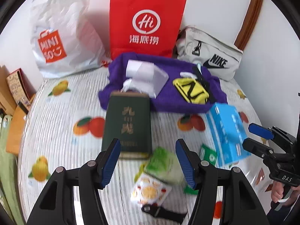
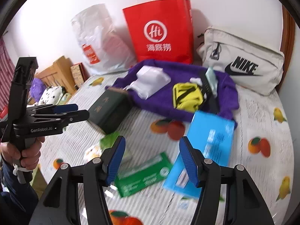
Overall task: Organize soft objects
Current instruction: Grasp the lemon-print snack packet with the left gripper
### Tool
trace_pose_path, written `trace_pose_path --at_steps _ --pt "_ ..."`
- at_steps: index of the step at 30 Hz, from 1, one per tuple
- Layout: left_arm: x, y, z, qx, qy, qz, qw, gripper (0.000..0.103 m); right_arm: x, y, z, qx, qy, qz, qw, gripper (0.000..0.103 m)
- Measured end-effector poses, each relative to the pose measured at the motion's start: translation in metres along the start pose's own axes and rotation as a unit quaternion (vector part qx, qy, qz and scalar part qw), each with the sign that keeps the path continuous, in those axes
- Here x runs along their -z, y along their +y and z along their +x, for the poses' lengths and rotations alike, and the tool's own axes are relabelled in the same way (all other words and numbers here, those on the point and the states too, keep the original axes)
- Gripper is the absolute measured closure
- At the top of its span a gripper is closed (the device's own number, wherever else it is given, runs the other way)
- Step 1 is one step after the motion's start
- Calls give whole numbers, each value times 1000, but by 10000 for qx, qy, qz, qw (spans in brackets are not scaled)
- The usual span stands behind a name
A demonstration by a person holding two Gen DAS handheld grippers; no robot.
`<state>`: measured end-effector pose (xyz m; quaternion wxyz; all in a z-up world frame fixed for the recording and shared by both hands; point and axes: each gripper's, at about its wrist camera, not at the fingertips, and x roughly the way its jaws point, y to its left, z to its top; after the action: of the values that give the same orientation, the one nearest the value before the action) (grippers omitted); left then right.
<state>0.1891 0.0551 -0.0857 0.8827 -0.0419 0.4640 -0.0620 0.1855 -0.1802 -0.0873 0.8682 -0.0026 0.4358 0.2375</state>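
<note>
Above the bed (image 1: 56, 112), both grippers' fingers (image 1: 112, 161) (image 2: 116, 159) spread wide, holding nothing.

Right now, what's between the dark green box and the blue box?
Left wrist view: between the dark green box and blue box, bare fruit-print sheet higher up; nearer the camera, a light green packet and small green box.

Red paper bag (image 1: 146, 22), white Miniso plastic bag (image 1: 61, 35) and dark green box (image 1: 127, 123) on fruit-print sheet (image 1: 61, 112).

Home bedroom, bed with fruit-print sheet (image 1: 61, 131), shopping bags (image 1: 146, 22) against wall, wooden headboard (image 2: 56, 71)
</note>
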Motion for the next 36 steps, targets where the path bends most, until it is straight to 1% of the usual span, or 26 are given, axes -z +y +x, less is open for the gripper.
trace_pose_path --at_steps 2,7,12,14,16,18,20,24,25,26,27,30,31,32,34,36 --pt "13 -2 -1 15 21 22 10000 40 11 4 -2 -41 39 30 10000 43" --pt "42 0 7 4 167 0 9999 38 37 12 -7 -137 55 47 9999 43" --pt "68 -3 28 -103 407 125 9990 37 60 14 -6 -130 139 78 9998 43" --pt "76 -5 39 -54 525 168 9985 34 68 13 -5 -139 183 134 9996 43" --pt "82 -6 50 -81 647 227 9976 34 75 10 -2 -115 240 199 9994 43" --pt "88 -9 56 -155 652 357 9971 33 81 8 0 -116 294 251 9992 43" --pt "91 -14 58 -228 578 546 9966 24 86 6 4 -89 363 294 9989 43" --pt "93 -20 64 -421 541 804 9944 20 91 5 12 -32 431 327 9985 43" --pt "92 -19 65 -432 485 826 9945 18 91 6 15 -28 463 331 9984 43" --pt "92 -16 65 -419 454 800 9949 18 91 7 18 -7 499 320 9982 43" --pt "91 -14 65 -418 426 766 9953 18 92 10 21 4 530 283 9982 43" --pt "89 -8 64 -421 311 781 9956 26 92 16 31 -55 607 267 9978 43" --pt "89 -7 64 -418 285 793 9956 31 92 18 35 -80 635 278 9976 44" --pt "89 -5 63 -417 252 809 9955 41 91 21 39 -119 670 284 9973 44" --pt "87 -3 62 -397 244 800 9957 46 90 27 46 -153 679 232 9973 44" --pt "86 1 62 -378 198 814 9958 51 88 34 54 -60 709 152 9973 44"
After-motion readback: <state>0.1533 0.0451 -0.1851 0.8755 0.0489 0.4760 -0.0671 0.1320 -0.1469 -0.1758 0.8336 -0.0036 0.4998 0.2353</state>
